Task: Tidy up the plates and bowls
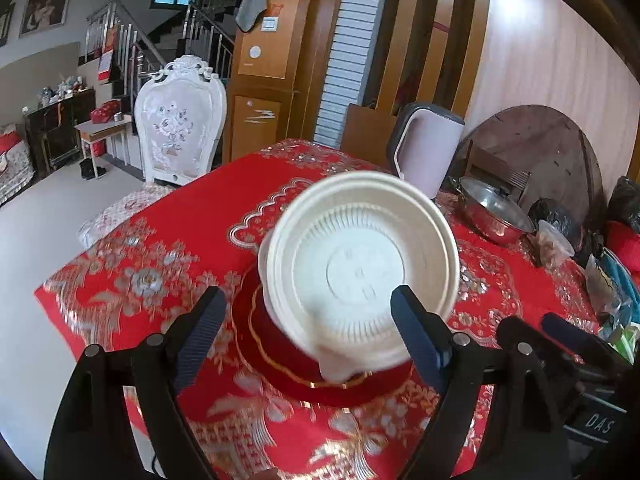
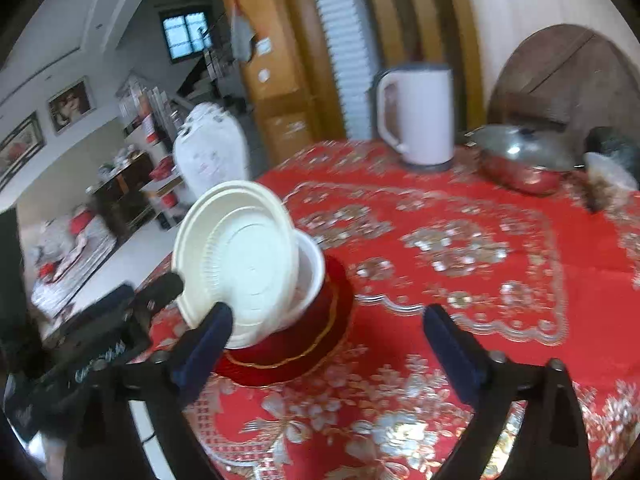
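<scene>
A white plastic bowl (image 1: pixel 360 264) stands tilted on its edge, its ribbed underside towards me. It leans in a second white bowl (image 2: pixel 314 268) that sits on a stack of red plates (image 2: pixel 320 340) on the red tablecloth. My left gripper (image 1: pixel 312 328) is open wide, and its right finger (image 1: pixel 416 336) lies across the tilted bowl's rim without clamping it. My right gripper (image 2: pixel 330 336) is open too, with nothing between its fingers; the stack is just beyond its left finger (image 2: pixel 208 340). The left gripper (image 2: pixel 148 292) shows beside the tilted bowl (image 2: pixel 236 256).
At the table's far side stand a pale kettle (image 2: pixel 420 116), a steel pot with a lid (image 2: pixel 524 160) and some bags (image 1: pixel 560 236). A white chair (image 1: pixel 180 128) stands at the far left corner. The table's left edge (image 1: pixel 52 292) drops to the floor.
</scene>
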Available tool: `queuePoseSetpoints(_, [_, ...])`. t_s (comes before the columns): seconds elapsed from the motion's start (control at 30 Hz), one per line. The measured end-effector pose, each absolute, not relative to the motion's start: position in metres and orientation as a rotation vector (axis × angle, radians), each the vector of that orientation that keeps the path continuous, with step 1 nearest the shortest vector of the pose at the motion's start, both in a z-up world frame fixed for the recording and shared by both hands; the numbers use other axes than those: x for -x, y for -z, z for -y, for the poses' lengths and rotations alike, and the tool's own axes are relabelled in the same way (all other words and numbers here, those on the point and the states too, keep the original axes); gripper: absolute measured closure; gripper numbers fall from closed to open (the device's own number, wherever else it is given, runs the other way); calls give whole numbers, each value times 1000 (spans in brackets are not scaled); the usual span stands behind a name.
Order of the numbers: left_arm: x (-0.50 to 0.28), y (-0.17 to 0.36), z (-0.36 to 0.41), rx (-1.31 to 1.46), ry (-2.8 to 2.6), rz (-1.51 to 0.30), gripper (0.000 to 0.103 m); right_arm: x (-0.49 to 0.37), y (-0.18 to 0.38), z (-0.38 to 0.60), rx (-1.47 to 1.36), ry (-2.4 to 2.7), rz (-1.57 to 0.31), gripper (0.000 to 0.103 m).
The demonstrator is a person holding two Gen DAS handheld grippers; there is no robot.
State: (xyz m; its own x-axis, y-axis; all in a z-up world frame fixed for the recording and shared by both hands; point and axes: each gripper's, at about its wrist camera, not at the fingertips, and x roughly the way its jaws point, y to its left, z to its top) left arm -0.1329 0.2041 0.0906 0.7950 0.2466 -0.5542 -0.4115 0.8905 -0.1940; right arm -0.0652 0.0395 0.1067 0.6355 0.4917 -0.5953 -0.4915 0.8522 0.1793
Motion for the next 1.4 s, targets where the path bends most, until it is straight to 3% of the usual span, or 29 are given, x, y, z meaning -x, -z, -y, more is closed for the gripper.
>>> queuePoseSetpoints(0.53, [162, -56, -189, 250, -532, -481, 18, 93, -78, -38, 63, -405, -597, 0])
queuePoseSetpoints(1.4, [153, -50, -201, 187, -541, -500, 18, 86, -71, -54, 85, -405, -546, 0])
